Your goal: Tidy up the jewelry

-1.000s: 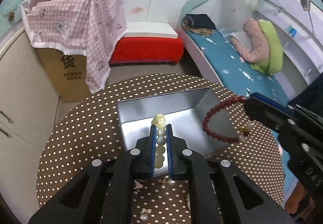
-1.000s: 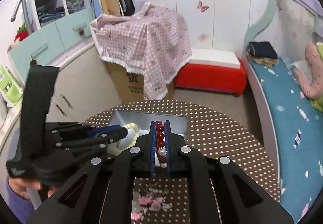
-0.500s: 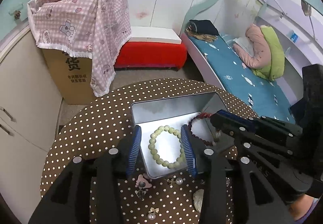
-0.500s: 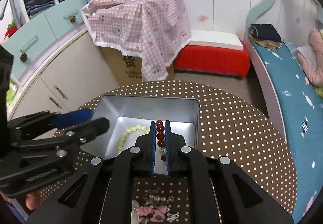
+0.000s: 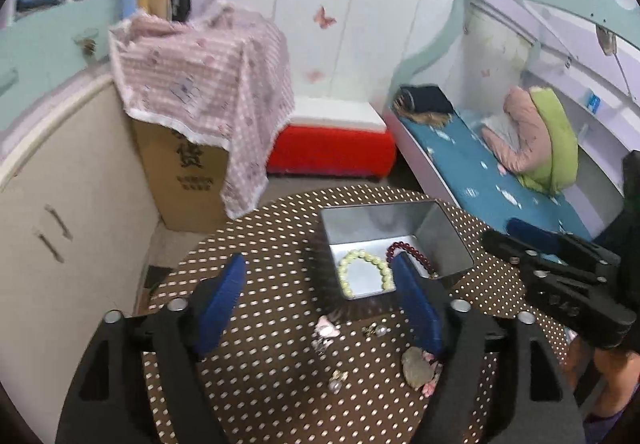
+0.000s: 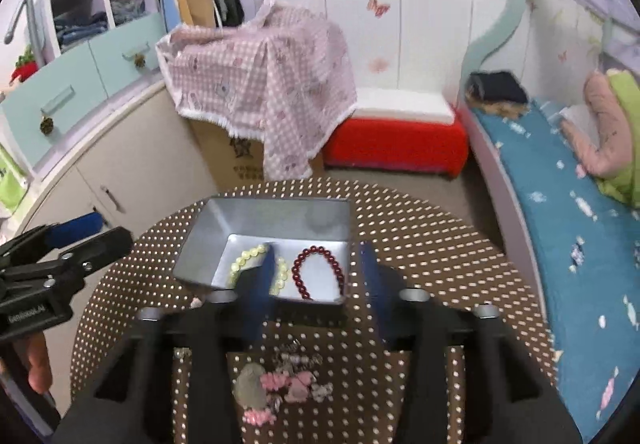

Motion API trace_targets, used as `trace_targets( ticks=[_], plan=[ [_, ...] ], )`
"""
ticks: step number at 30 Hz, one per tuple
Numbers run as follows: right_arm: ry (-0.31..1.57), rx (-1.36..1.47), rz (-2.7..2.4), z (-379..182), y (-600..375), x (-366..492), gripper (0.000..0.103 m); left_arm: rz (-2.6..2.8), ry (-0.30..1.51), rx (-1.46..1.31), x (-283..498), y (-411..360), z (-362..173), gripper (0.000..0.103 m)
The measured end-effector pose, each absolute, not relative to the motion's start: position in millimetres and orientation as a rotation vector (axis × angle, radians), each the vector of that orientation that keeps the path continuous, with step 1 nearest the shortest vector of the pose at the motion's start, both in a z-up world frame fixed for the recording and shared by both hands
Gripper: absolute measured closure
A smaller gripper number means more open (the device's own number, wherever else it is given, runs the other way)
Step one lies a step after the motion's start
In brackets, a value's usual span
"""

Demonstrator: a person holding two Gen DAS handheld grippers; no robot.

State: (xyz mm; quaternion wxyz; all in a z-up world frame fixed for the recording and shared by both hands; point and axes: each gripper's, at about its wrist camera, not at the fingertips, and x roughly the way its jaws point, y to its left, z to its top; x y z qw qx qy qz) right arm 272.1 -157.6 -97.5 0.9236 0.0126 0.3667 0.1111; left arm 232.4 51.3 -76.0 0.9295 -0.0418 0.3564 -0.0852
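One metal tin point(image 6: 276, 220) holding two bracelets, pale green point(image 6: 256, 256) beside dark red point(image 6: 320, 272), left gripper point(image 5: 320, 284) and right gripper point(image 6: 320, 276) both spread wide, empty

Matt grey metal tin point(image 6: 280, 218), glossy red beads point(image 6: 318, 272), pale, perhaps stone beads point(image 6: 256, 266), dotted cloth tabletop point(image 6: 420, 244)

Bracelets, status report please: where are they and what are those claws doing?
Left gripper open, empty. Right gripper open, empty. Pale bracelet and red bracelet in tin. Nothing blocking.
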Motion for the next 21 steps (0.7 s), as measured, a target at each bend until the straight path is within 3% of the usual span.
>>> trace_targets(
  ticks=[9, 21],
  plan=[
    [0.721, 0.024, 0.174, -102.9, -177.3, 212.0, 0.049, -0.103, 0.693, -0.013, 182.1, 52.9, -91.5, 0.025],
    [0.839, 0.042, 0.168, -164.2, -177.7, 181.8, 0.048, -0.124, 0.83, 0.045, 180.8, 38.6, -156.9, 0.025]
  ],
)
